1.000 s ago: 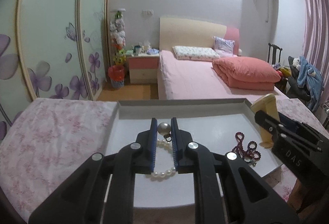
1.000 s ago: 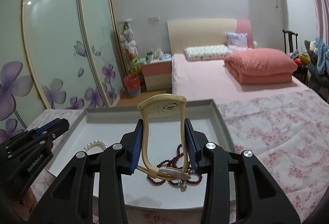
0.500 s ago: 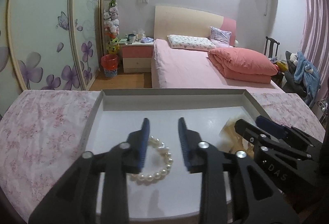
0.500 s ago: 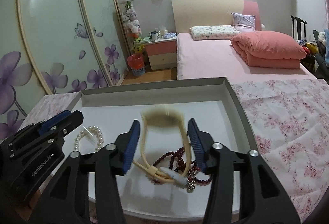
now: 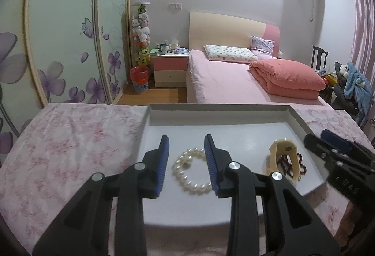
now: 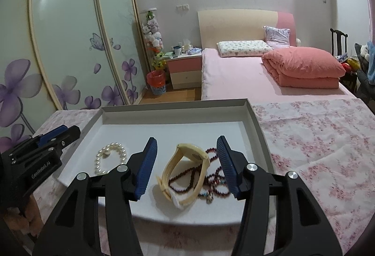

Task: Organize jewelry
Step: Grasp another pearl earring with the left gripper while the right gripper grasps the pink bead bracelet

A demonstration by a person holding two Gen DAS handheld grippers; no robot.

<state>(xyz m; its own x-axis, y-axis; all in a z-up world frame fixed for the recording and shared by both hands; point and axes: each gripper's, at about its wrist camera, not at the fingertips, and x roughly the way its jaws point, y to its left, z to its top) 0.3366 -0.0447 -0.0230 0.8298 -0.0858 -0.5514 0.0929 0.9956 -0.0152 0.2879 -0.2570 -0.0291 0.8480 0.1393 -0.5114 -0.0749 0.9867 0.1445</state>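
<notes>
The tray [image 6: 254, 120] looks like matt grey-white card. The pearl bracelet [image 5: 191, 171] is glossy and smooth; the watch [image 6: 187, 171] is cream plastic, the bead string [image 6: 218, 183] polished dark red. The floral cloth [image 6: 316, 138] looks soft. The tongs [image 6: 186, 162] are matt black plastic with ribbed blue pads [image 6: 145, 169].

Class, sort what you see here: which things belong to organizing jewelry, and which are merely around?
Belong to the job:
pearl bracelet
cream watch
dark red bead necklace
white tray

Merely around:
floral cloth
bed
nightstand
red bin
</notes>
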